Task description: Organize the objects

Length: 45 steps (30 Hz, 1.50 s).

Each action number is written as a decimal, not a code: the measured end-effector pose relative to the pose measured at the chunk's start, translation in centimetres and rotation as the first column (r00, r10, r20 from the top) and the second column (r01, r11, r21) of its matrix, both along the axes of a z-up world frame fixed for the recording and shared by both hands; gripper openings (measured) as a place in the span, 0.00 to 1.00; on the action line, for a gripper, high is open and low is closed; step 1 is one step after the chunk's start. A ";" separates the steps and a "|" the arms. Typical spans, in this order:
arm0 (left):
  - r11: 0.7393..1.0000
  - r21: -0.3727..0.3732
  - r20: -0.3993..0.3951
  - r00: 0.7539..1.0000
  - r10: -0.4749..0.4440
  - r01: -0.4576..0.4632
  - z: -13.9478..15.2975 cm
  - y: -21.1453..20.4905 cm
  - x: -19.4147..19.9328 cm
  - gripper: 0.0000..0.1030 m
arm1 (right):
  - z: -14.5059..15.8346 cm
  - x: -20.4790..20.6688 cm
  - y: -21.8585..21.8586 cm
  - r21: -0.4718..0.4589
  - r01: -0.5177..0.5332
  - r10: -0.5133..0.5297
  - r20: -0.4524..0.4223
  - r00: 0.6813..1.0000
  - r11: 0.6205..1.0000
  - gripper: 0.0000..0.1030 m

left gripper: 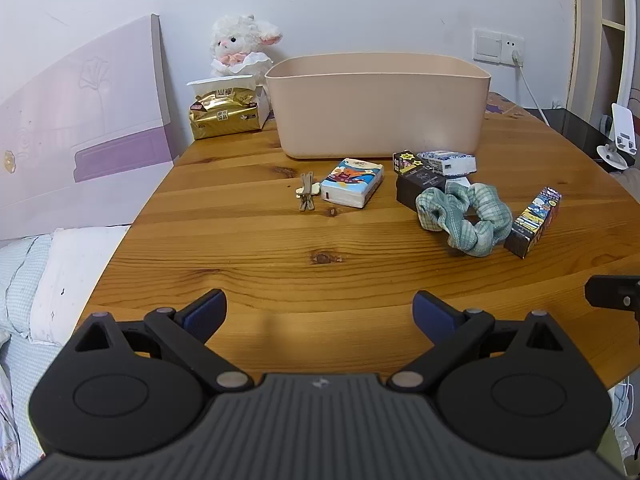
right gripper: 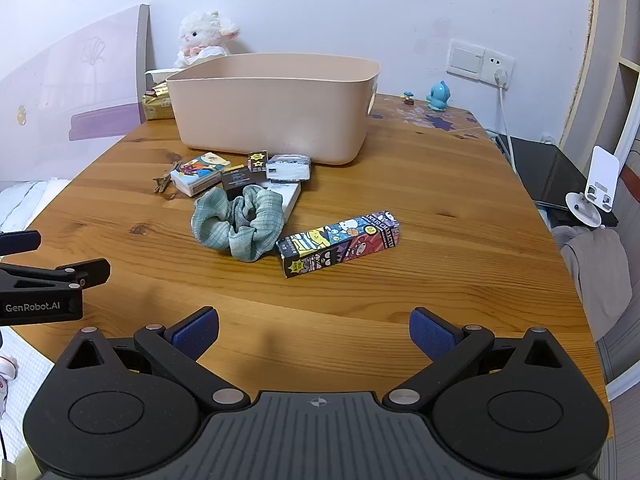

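Right gripper: jaws wide apart, nothing held, low over near edge of table. Left gripper: same, spread and empty. Cartoon-printed carton lies flat, nearest, in front of pink bin; likely light, stiff, slick; pinch across narrow sides. Green scrunchie just beside carton, bin-ward; soft, compressible; grab bunched fabric anywhere. Tissue pack close before bin; probably squashy.

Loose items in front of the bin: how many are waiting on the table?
7: hair clip, tissue pack, starred box, dark box, blue-white packet, green scrunchie, cartoon box. A white box lies partly hidden beneath; bin contents unseen.
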State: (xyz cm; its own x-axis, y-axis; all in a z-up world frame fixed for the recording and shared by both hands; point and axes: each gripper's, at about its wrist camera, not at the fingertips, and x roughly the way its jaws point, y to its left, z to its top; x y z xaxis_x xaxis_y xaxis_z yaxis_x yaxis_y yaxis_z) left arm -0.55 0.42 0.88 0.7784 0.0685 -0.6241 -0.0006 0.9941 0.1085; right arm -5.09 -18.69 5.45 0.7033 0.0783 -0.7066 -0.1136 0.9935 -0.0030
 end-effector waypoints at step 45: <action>1.000 -0.002 0.007 1.000 -0.006 0.006 0.2 -0.2 -0.4 0.97 | 0.3 -0.1 0.1 -0.012 -0.007 0.007 0.002 1.000 1.000 1.00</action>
